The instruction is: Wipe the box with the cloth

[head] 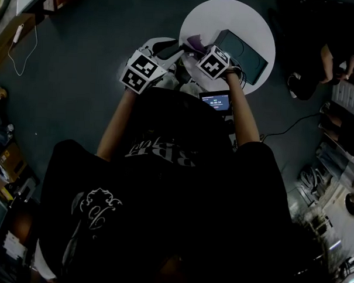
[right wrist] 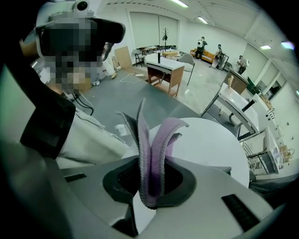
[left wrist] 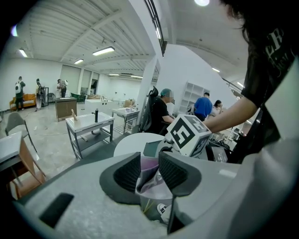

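Left gripper [left wrist: 149,164] pinching purple cloth [left wrist: 150,181], jaws pressing on bunched fabric. Right gripper [right wrist: 150,177] also clamping cloth, folds sticking up past jaws. Both grippers holding cloth up between them, over near edge of round white table [head: 252,24]. Dark box [head: 245,53] lying flat on table, just beyond right gripper; cloth hanging near box's corner, contact unclear. Seated person [left wrist: 161,112] working farther back.

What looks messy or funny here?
Only the purple fabric cloth: it is scrunched into folds, pinched by both the left gripper and the right gripper. The dark flat box sits on the round white table; nothing spilled.
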